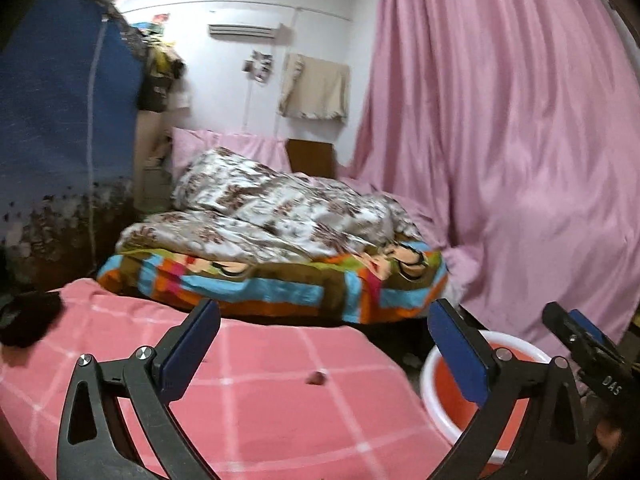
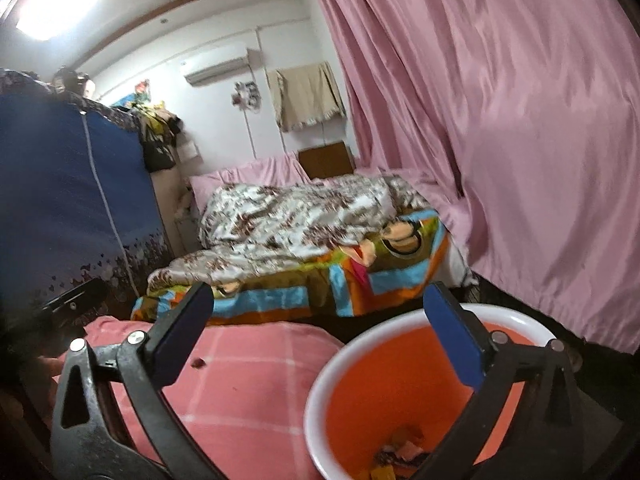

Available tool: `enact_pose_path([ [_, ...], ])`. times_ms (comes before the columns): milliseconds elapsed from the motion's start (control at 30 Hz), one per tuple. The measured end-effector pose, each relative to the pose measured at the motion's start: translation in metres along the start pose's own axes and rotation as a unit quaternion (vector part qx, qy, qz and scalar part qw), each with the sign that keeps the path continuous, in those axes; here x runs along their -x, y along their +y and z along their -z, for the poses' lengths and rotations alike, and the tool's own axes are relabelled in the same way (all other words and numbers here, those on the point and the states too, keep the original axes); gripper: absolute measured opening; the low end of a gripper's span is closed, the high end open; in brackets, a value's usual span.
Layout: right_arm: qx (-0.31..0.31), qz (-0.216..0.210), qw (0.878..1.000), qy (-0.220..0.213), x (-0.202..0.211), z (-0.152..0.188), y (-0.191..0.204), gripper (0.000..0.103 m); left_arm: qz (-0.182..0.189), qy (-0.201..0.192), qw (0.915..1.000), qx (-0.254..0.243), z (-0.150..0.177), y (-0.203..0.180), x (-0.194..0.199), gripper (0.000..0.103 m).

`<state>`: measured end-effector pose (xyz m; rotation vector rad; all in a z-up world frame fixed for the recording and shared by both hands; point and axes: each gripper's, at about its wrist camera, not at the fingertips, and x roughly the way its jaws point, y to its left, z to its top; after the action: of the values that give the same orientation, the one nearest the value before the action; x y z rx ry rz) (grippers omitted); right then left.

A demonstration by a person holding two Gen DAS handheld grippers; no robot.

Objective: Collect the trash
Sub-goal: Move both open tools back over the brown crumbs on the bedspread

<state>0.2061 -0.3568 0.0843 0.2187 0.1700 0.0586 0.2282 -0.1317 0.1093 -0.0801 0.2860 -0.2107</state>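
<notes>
Legible text: the white letters "DAS", printed on the black body of the right tool (image 1: 592,344), seen at the right edge of the left wrist view. Wall items and cloth prints are too blurred to read.

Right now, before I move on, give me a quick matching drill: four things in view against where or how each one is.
Things:
1. small dark scrap
2. orange bin
3. left gripper
4. floral quilt

States:
a. open, empty
b. heaped on the far bed
c. lying on the pink checked blanket
d. holds scraps at its bottom

Pairs: 1-c, 2-d, 3-a, 4-b
</notes>
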Motion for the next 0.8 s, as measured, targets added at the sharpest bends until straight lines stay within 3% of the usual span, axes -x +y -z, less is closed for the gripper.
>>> enact_pose_path([
  [333,0.050,-0.031,0.995,-0.078,0.008,-0.001,0.063,0.103,-0.046,-0.042,0.9981,0.004,-0.003,0.064,0.034,0.102],
  [800,0.109,-0.095,0.985,-0.099,-0.010,0.015,0.151,0.103,-0.105,-0.077,0.9913,-0.014,0.010,0.140,0.065,0.102],
])
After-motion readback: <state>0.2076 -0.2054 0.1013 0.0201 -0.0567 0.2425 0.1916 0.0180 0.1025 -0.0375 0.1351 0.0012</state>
